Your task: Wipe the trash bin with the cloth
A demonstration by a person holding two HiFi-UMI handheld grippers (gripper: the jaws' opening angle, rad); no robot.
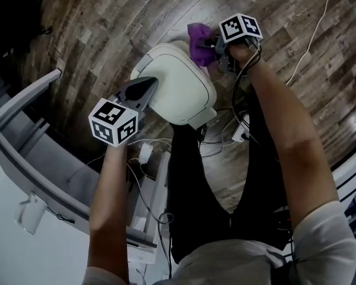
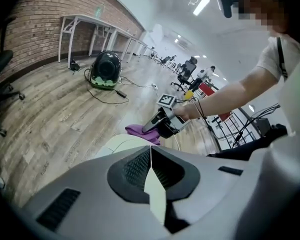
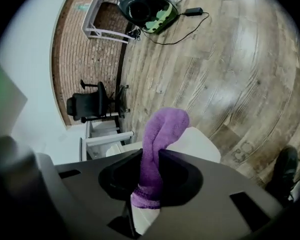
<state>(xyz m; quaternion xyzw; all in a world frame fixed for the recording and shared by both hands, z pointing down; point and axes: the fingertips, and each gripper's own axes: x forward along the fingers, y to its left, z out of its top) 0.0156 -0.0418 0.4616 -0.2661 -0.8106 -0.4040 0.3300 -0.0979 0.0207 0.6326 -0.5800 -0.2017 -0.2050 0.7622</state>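
Observation:
A cream-white trash bin (image 1: 178,88) with a rounded lid stands on the wood floor in the head view. My right gripper (image 1: 212,45) is shut on a purple cloth (image 1: 199,43), which rests against the bin's far edge. In the right gripper view the purple cloth (image 3: 157,149) stands up between the jaws, with the bin (image 3: 197,144) just behind it. My left gripper (image 1: 143,88) lies on the near left side of the lid, jaws together with nothing between them. The left gripper view shows the bin lid (image 2: 122,144), the cloth (image 2: 142,132) and my right gripper (image 2: 147,129) beyond.
A grey shelf unit (image 1: 41,153) stands at the left in the head view. White cables and a plug (image 1: 145,153) lie on the floor near my legs. A black and green device (image 2: 105,70) with a cord sits farther off, near white tables (image 2: 85,26) and a brick wall.

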